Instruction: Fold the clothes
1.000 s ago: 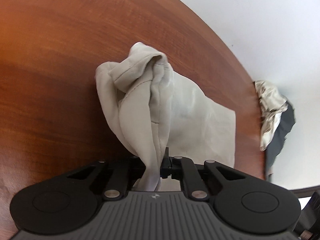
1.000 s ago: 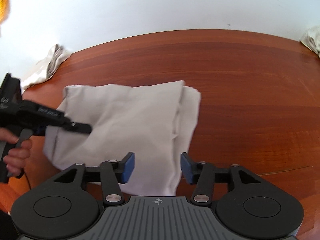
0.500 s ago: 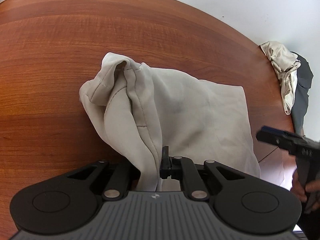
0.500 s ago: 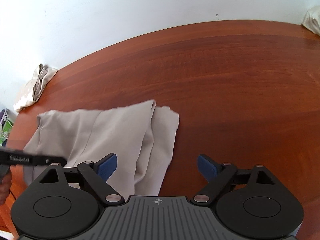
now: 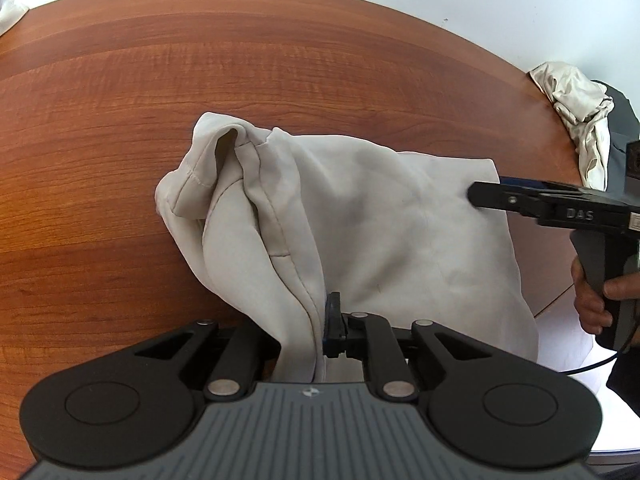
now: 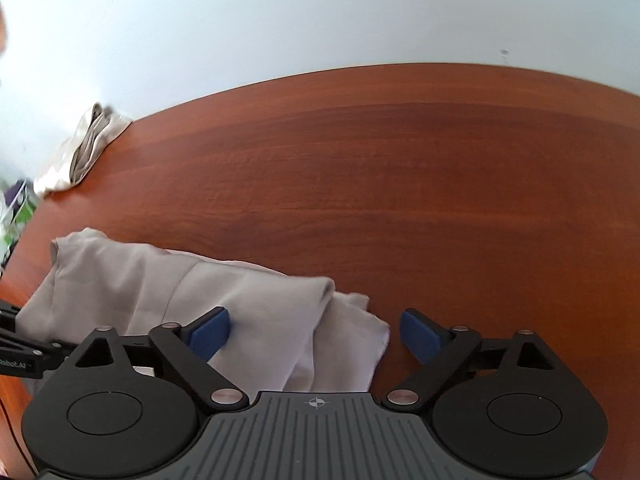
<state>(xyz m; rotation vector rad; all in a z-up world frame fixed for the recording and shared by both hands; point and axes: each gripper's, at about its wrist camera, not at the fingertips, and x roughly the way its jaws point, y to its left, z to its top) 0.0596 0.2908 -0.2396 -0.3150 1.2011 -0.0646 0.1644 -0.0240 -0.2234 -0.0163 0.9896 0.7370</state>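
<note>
While left tongs (image 5: 320,320) ease apart around pinched beige garment (image 5: 380,232), long axis crosswise; right tongs (image 6: 314,334) released.

Two grippers, the left gripper (image 5: 320,326) and the right gripper (image 6: 314,330), one pale grey garment (image 5: 360,220) on one wooden tabletop (image 5: 120,120), one crumpled cream cloth (image 5: 576,112) beside one dark cloth (image 5: 622,120) at the tabletop's edge, and one hand (image 5: 592,300).
</note>
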